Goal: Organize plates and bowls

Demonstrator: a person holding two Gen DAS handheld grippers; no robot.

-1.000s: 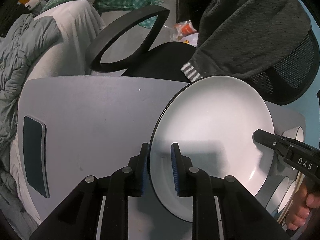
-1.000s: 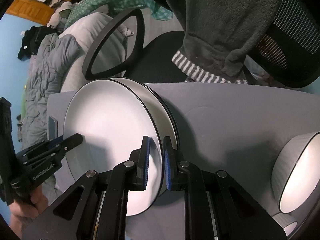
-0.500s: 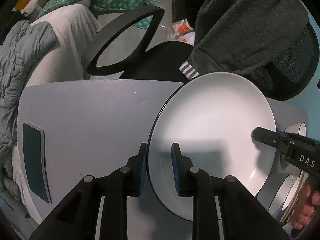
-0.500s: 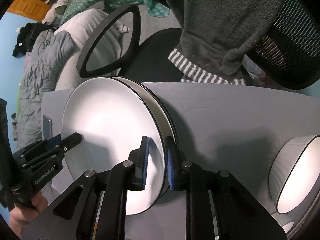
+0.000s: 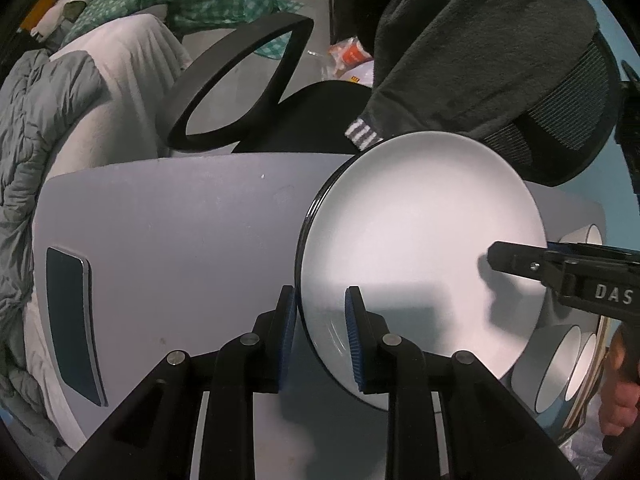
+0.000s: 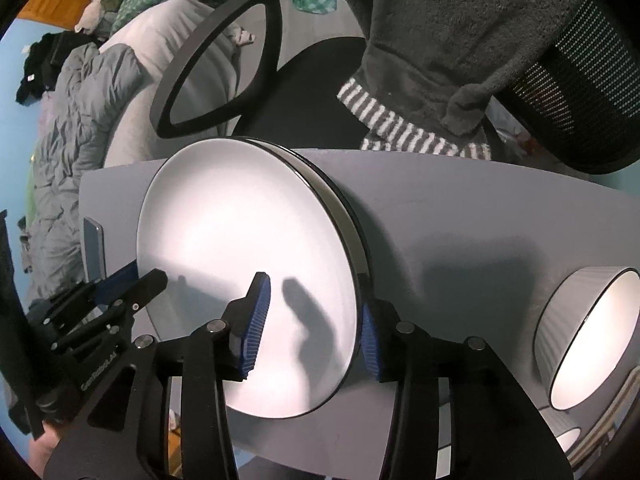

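**Between my two grippers, a white plate on the grey table**

Nearest me, my left gripper (image 5: 320,312) points down with the plate's (image 5: 420,264) near rim between its blue pads; its jaws are easing apart, and I cannot tell whether they touch. My right gripper (image 6: 312,320) straddles the opposite rim (image 6: 248,264), jaws widening and pads clear of it. A second plate (image 6: 344,216) sits beneath. Off to the right stand striped bowls (image 6: 588,328). Beyond the table (image 5: 180,232) is a black office chair (image 5: 240,88) draped with a dark fleece (image 5: 480,40).
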